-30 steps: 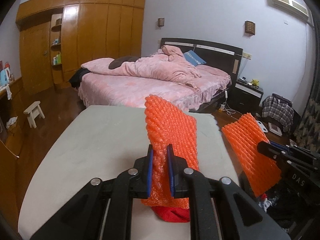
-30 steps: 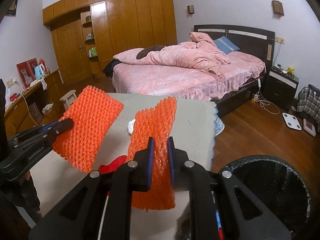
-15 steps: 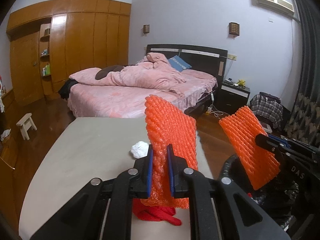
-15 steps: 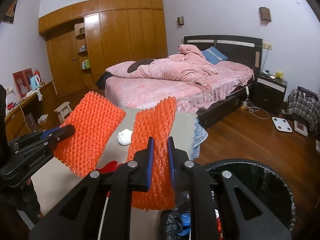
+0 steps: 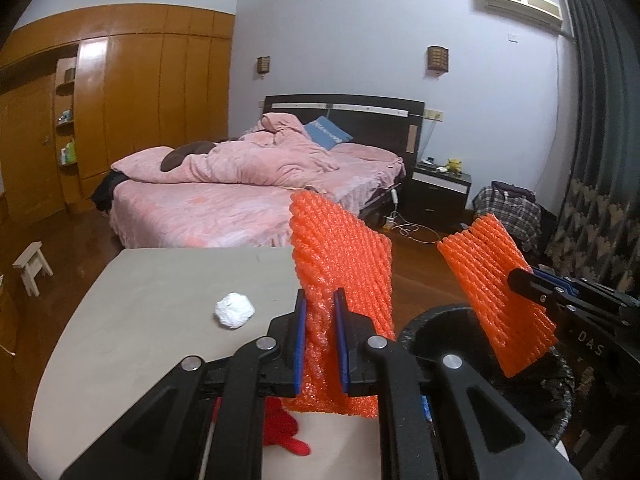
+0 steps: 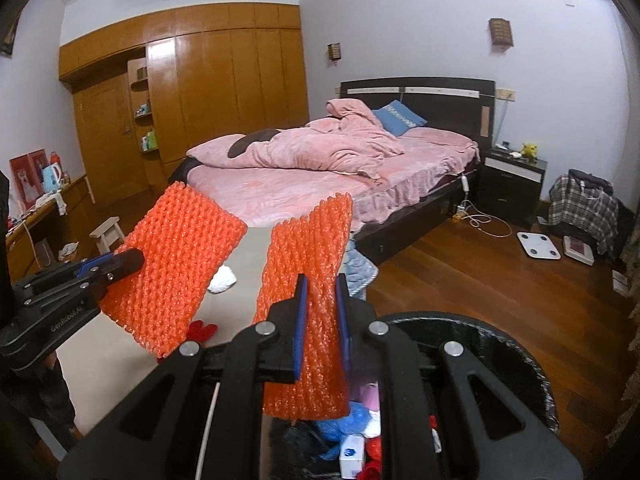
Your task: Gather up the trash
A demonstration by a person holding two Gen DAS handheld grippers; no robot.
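My left gripper [image 5: 320, 316] is shut on an orange foam net [image 5: 340, 264] and holds it above the table's right edge. My right gripper [image 6: 319, 300] is shut on a second orange foam net [image 6: 308, 264], held over the black trash bin [image 6: 516, 344]. Each gripper's net shows in the other view: the right one's in the left wrist view [image 5: 492, 292], the left one's in the right wrist view [image 6: 176, 272]. A crumpled white paper ball [image 5: 234, 309] and a red scrap [image 5: 286, 432] lie on the beige table [image 5: 140, 320].
The bin [image 5: 436, 324] stands at the table's right side and holds blue, white and red trash [image 6: 352, 436]. Beyond the table are a pink bed [image 5: 248, 184], a white stool [image 5: 30, 266], a wooden wardrobe and a wood floor with a scale [image 6: 538, 245].
Both grippers have swung right with their nets toward the bin. The right net now hangs over the bin's opening; the paper ball has come into the left view.
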